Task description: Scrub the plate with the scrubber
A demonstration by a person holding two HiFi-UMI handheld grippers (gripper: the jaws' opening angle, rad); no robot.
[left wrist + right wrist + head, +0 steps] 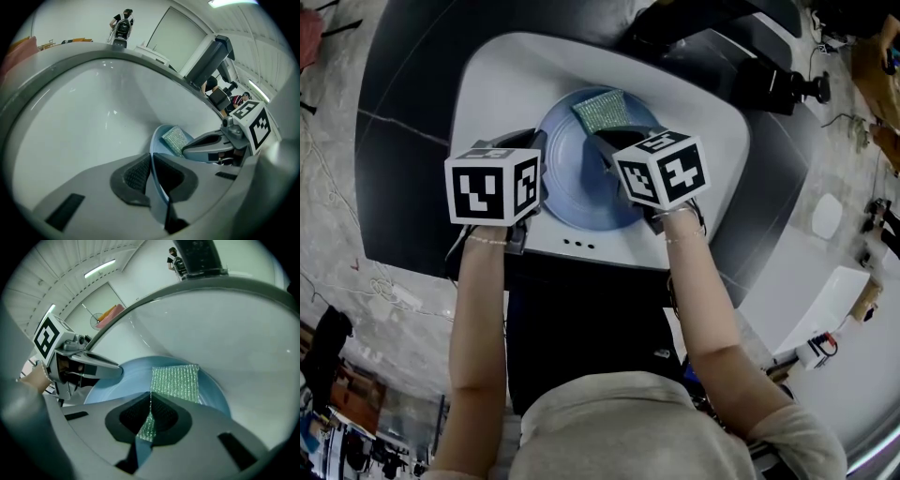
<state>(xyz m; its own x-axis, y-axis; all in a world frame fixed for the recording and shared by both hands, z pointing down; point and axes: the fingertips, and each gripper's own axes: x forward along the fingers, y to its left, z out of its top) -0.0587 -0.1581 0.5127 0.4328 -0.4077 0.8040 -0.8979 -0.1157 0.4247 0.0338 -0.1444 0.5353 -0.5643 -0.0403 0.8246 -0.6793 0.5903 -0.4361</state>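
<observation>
Down in the white sink [487, 80], middle of the basin: blue plate [572, 183]. Green mesh scrubber [602, 110] lies flat on the plate's far part.

Left gripper [151, 174] is clamped on the plate's left rim. The rim runs edge-on between its two pads, and both touch it.

Right gripper [150, 420] is pinching the scrubber's near edge. A strip of mesh is squeezed between its pads, and the rest spreads out past the jaw tips onto the plate face. Its jaws sit over the plate's right half. The two grippers are near each other, not touching.

Whether the plate is lifted or tilted off the basin floor, can't tell.

The person's bare forearms [483, 309] come in from the near side, one behind each gripper. The sink is set in a dark counter [403, 141]. A black fixture [703, 37] stands at the sink's far right rim.
</observation>
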